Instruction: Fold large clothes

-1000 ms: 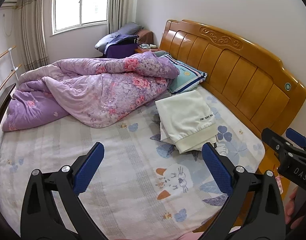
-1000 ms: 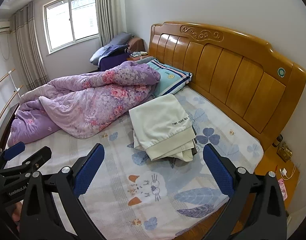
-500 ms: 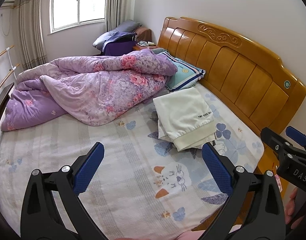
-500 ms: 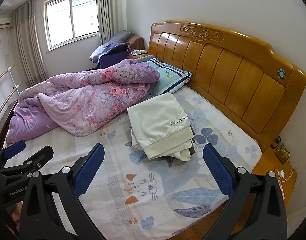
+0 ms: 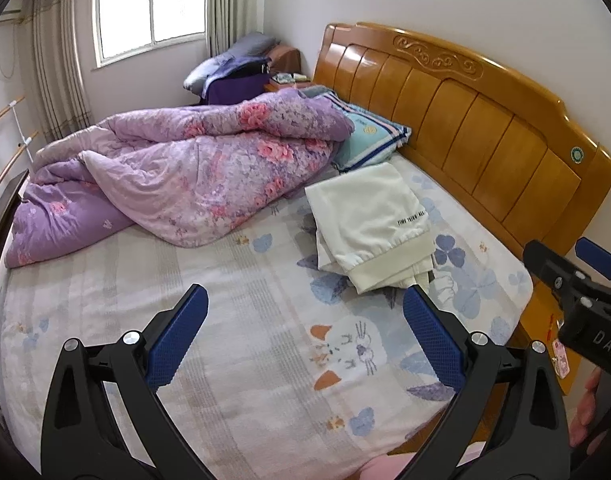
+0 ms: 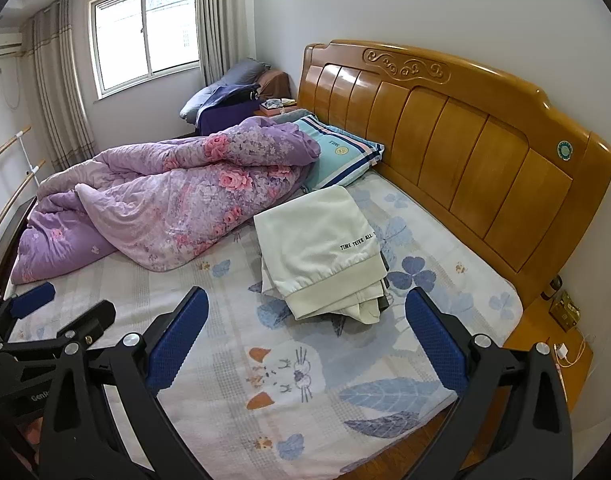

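Observation:
A folded cream garment (image 5: 369, 220) with black lettering lies on the bed sheet (image 5: 245, 320) near the headboard, on top of other folded clothes; it also shows in the right wrist view (image 6: 321, 244). My left gripper (image 5: 305, 332) is open and empty, held above the near side of the bed, well short of the garment. My right gripper (image 6: 307, 334) is open and empty, also above the near side. The right gripper shows at the right edge of the left wrist view (image 5: 577, 280), and the left gripper at the left edge of the right wrist view (image 6: 45, 320).
A crumpled purple floral quilt (image 5: 177, 176) covers the far left of the bed. A striped teal pillow (image 5: 369, 140) leans by the wooden headboard (image 5: 485, 128). A wooden nightstand (image 6: 553, 340) stands at the right. A chair piled with dark clothes (image 5: 233, 76) sits under the window.
Both grippers have drawn back and risen slightly from the bed, so the folded garment looks a little farther away. Both stay open and empty.

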Tool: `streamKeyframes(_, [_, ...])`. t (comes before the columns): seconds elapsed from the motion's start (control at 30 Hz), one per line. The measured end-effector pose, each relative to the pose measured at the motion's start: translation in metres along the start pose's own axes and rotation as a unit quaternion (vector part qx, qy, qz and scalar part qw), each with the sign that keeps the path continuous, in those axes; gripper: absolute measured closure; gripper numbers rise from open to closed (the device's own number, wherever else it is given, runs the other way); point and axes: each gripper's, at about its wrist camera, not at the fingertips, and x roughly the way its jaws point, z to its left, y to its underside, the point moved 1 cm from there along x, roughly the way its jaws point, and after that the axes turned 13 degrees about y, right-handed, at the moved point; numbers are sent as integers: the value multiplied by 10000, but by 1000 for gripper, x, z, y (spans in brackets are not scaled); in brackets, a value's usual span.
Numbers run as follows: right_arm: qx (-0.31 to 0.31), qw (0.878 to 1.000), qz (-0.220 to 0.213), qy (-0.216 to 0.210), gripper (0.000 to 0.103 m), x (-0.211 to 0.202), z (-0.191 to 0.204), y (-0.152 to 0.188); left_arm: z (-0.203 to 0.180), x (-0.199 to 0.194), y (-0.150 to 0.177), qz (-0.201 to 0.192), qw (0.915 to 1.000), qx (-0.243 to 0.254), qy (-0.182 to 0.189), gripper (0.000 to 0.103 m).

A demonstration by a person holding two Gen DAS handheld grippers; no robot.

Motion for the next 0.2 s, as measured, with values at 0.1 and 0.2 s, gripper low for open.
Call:
streamKeyframes(0.1, [37,10000,54,-7,8,5,-1,-2,0,4,2,78,10000,6,-47,5])
streamKeyframes(0.2, [71,9999,104,-32,8,9,-2,-4,0,3,2,65,10000,3,-35,5])
